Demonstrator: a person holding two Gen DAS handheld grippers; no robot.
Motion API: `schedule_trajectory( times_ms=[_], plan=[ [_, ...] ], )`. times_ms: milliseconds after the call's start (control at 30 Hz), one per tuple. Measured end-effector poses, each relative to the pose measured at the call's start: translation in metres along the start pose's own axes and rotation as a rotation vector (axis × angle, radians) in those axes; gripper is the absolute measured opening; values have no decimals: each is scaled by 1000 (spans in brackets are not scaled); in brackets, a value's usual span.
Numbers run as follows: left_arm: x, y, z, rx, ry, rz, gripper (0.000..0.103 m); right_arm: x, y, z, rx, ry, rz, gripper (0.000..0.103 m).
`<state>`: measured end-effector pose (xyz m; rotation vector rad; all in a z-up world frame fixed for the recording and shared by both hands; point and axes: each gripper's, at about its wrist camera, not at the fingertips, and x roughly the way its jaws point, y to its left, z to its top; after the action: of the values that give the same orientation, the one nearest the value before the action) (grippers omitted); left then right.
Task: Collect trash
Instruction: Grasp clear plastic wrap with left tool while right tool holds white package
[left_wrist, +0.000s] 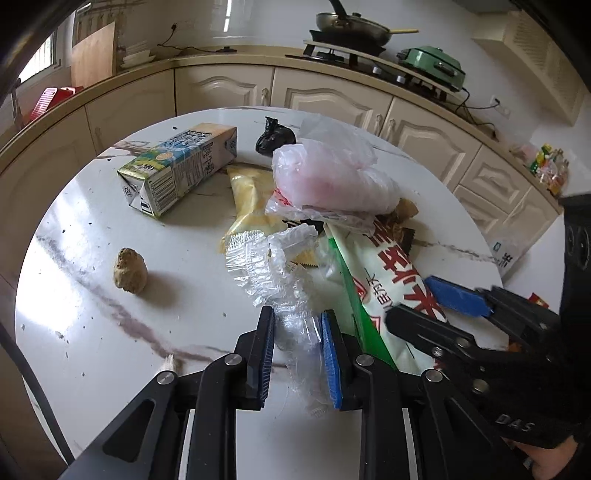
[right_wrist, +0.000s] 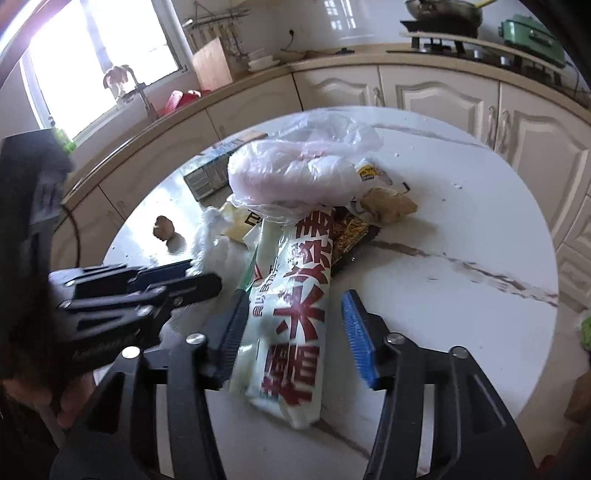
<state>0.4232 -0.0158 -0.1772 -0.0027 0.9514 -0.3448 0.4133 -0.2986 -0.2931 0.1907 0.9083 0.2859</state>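
Left wrist view shows the left gripper partly closed around a crinkled clear plastic wrapper, pads either side but a firm pinch unclear; it looks feather-light, soft and slippery, best taken at a bunched fold; right wrist view has the right gripper wide open astride the white rice bag, limp and flat, holding nothing; beyond it a knotted translucent bag holds something pinkish; farther left, a drink carton lies on the table.
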Motion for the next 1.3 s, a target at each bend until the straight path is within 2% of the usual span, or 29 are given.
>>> schedule_trajectory(
  times_ms=[67,233,267,367,433,500,767,933,1100,1233,1300],
  plan=[
    [-1,-3,0,-6,-3,0,21,4,6,2,-20,0,-16,54],
    [-5,-8,-1,-12,5,-2,21,7,13,3,-70,-4,-77,42],
    [-6,-8,-2,-15,6,-1,21,4,13,3,-72,-11,-77,36],
    [-12,-14,-7,-9,4,-3,21,-10,14,-1,-80,-50,-53,25],
    [-16,-18,-9,-18,3,1,21,-21,15,-3,-69,-77,-17,23],
    [-19,-21,-13,-7,9,8,21,-26,14,-4,-40,-64,54,20],
    [-32,-27,-30,-1,4,16,20,-49,24,-9,8,-64,182,20],
    [-39,-25,-35,-8,0,6,20,-43,34,-8,10,-10,124,24],
    [-40,-22,-36,1,-5,2,20,-26,32,-14,51,32,156,27],
    [-39,-25,-37,27,-13,20,20,-18,32,-16,62,40,171,25],
    [-41,-22,-37,14,-16,-3,20,-18,29,-17,66,16,154,20]
  ],
)
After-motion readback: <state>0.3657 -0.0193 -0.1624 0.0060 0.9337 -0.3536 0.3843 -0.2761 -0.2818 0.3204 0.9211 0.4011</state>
